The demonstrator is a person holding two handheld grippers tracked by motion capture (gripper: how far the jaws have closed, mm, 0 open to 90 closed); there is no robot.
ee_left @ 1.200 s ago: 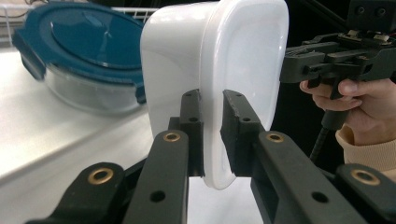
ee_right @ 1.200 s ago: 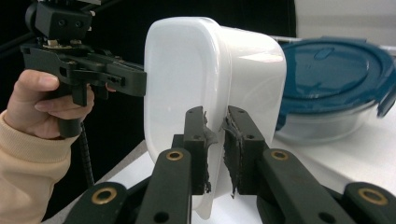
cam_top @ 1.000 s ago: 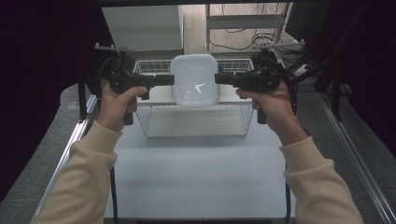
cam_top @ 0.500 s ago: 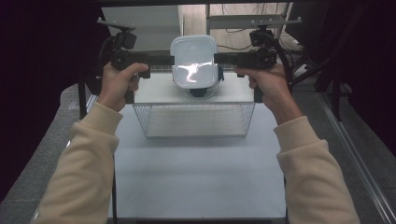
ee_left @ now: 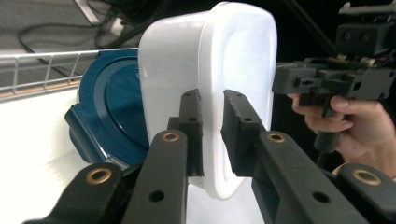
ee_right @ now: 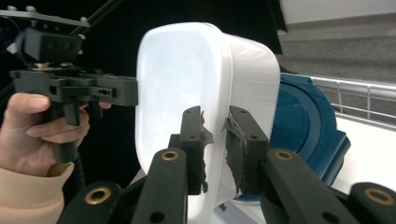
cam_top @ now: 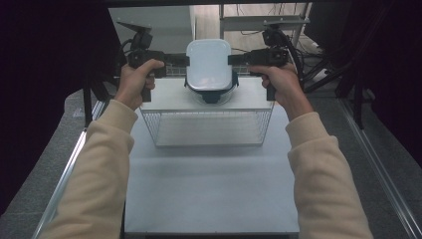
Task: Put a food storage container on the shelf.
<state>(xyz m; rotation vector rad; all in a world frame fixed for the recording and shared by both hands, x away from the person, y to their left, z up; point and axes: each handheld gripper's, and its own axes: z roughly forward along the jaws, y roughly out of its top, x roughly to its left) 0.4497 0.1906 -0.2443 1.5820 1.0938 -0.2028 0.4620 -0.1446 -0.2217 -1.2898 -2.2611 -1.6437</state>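
A white plastic tub (cam_top: 209, 62) hangs over the far end of a wire basket (cam_top: 206, 127), gripped from both sides. My left gripper (cam_top: 186, 59) is shut on its left rim, the pads either side of the wall (ee_left: 211, 100). On the opposite rim my right gripper (cam_top: 230, 59) pinches the wall too (ee_right: 215, 116); its jaws have just been opening slightly, with the rim still between them. Directly under the tub (ee_left: 233, 70) is a dark blue lid-like piece (cam_top: 211, 94) (ee_left: 107, 112) (ee_right: 303, 121); I cannot tell whether the two touch.
The wire basket stands on a pale table (cam_top: 209, 184), with bare tabletop in front of it. Metal rails run along both table sides. Cables and a frame lie beyond the far edge.
Both hands have carried the tub away from the person, from above the basket's middle to its far end. The blue piece now shows beneath the tub.
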